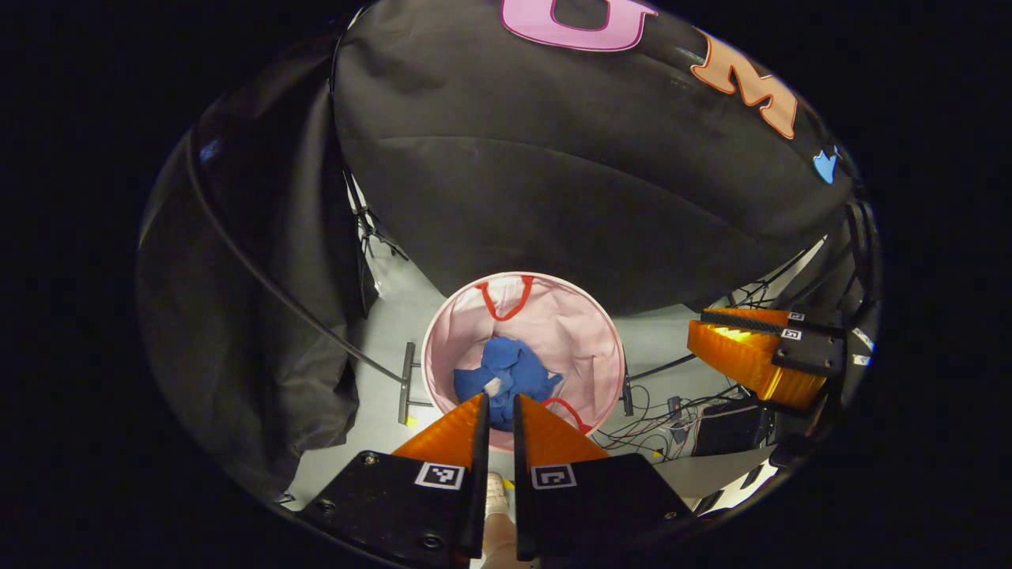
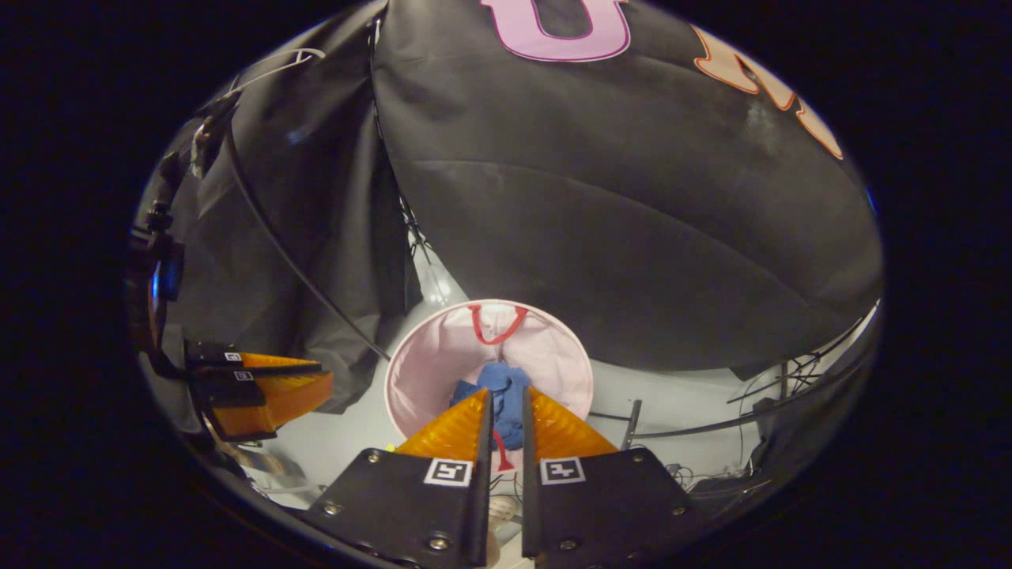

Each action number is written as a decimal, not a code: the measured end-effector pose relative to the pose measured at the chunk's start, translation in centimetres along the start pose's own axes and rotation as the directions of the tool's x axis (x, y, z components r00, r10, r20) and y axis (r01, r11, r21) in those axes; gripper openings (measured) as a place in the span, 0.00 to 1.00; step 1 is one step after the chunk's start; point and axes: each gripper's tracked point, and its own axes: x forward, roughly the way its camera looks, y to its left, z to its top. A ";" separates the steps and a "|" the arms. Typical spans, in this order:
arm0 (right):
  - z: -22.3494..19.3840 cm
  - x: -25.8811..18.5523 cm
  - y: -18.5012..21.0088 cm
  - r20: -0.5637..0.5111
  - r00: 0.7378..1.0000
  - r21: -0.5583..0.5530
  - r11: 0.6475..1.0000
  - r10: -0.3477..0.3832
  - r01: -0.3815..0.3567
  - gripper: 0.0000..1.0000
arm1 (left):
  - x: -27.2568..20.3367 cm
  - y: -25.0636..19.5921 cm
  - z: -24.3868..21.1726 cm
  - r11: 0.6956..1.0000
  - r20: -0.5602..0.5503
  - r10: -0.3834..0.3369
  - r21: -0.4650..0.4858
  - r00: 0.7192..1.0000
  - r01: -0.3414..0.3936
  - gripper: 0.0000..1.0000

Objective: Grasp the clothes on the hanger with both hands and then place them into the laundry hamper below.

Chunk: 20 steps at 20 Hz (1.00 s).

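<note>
The crumpled blue cloth garment (image 1: 506,379) is lying bunched up inside the round pink fabric laundry hamper (image 1: 585,332) with red handles — no clear long side. The left gripper (image 1: 498,407) and right gripper (image 2: 506,403) are hanging above it, fingers nearly together, holding nothing.

Recording booth, black cloth walls (image 1: 601,197), floor cables (image 1: 672,419) (tangled), stands

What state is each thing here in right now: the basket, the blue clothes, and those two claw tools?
Laundry hamper: upright on the floor, open at the top.
Blue clothes: crumpled inside the hamper, not held.
Left gripper: above the hamper, fingers nearly together, holding nothing.
Right gripper: above the hamper, fingers nearly together, holding nothing.
</note>
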 end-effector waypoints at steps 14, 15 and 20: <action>11.2 -10.2 -2.0 0.375 0.924 0.036 0.997 -0.072 0.063 0.17 | -8.7 -3.8 12.9 0.998 0.427 -0.056 0.063 0.903 0.032 0.17; 12.3 -11.5 -2.2 0.407 0.909 0.037 0.996 -0.084 0.076 0.17 | -9.9 -4.2 14.1 0.997 0.467 -0.059 0.076 0.882 0.026 0.17; 17.1 -19.3 -3.2 0.568 0.813 0.059 0.992 -0.129 0.116 0.17 | -16.0 -6.7 18.9 0.993 0.614 -0.092 0.110 0.784 0.031 0.16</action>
